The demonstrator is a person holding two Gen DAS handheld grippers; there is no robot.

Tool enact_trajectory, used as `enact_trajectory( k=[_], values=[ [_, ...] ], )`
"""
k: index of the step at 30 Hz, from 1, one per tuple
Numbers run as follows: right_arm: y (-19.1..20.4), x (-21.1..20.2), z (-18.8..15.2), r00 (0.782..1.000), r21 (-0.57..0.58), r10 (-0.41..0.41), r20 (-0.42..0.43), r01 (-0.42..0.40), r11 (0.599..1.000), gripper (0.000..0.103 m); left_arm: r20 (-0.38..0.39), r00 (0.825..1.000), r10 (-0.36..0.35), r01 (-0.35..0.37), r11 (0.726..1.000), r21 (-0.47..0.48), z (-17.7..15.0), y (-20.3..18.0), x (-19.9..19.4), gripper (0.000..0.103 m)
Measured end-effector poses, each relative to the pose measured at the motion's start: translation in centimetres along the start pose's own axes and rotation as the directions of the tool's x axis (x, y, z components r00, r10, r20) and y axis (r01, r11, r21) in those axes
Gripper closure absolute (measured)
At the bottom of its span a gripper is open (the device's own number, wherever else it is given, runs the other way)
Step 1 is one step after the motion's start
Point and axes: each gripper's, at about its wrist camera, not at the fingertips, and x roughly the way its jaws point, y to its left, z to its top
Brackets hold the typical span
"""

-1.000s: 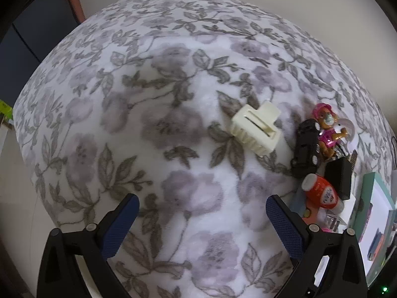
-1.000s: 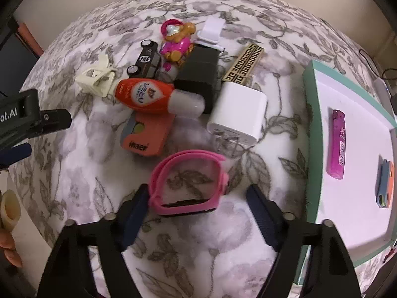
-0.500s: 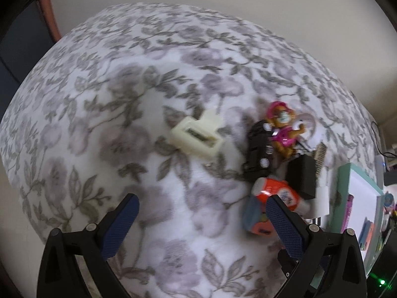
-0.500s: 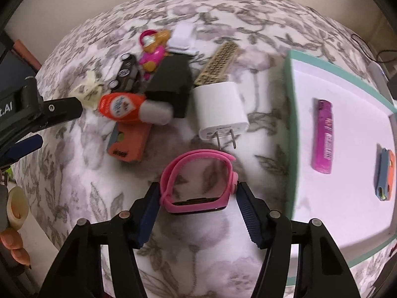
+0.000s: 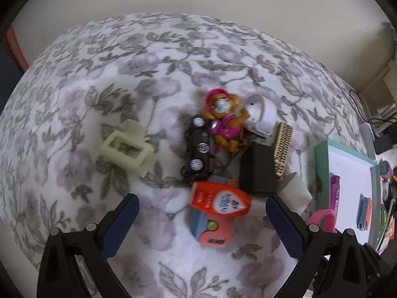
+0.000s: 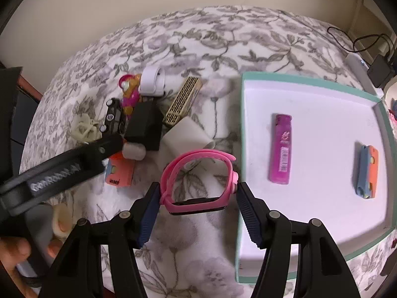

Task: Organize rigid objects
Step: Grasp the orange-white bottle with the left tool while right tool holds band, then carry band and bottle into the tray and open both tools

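Swinging right, my left gripper (image 5: pixel 202 217) now hovers wide open, empty, over the orange bottle (image 5: pixel 219 201). Right view: my right gripper (image 6: pixel 197 204) fingers have closed onto the pink watch (image 6: pixel 198 173), lifted near the tray (image 6: pixel 242 149).

Soft, even indoor light, moderately bright, with a faint pink cast and no glare. Short, diffuse shadows sit beside the black box (image 6: pixel 145 125) and charger (image 6: pixel 186 134). Fisheye bulge curves the floral cloth (image 5: pixel 124 57); corners go black (heavy vignetting). The left wrist view is slightly motion-blurred.
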Motion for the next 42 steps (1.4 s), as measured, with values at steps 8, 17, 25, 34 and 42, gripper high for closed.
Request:
enact_trajectory(
  k=[8,17,25,34,42],
  values=[
    [-0.7,-1.6,0.3,0.999,0.031,-0.018,0.041,0.017,0.999,0.04,0.007,1.0,0.019,-0.019,0.995,0.093,-0.2,-2.5,0.6,0.0],
    [0.3,-1.1,-0.1,0.999,0.058,-0.017,0.032,0.015,0.998,0.04,0.0,0.997,0.071,-0.071,0.987,0.146,-0.6,-3.7,1.7,0.003],
    [0.1,-0.9,-0.2,1.0,0.082,-0.016,0.024,0.014,0.997,0.04,-0.002,0.997,0.076,-0.075,0.983,0.169,-0.6,-3.9,1.9,0.022],
    [-0.1,-0.5,-0.3,1.0,0.095,-0.02,0.01,0.019,0.995,0.04,0.006,0.998,0.059,-0.06,0.985,0.161,-0.3,-3.8,1.0,0.022],
    [-0.7,-0.5,-0.3,1.0,0.118,-0.019,0.004,0.018,0.993,0.04,0.035,0.998,0.05,-0.054,0.988,0.145,0.1,-3.9,-0.5,0.022]
  ],
)
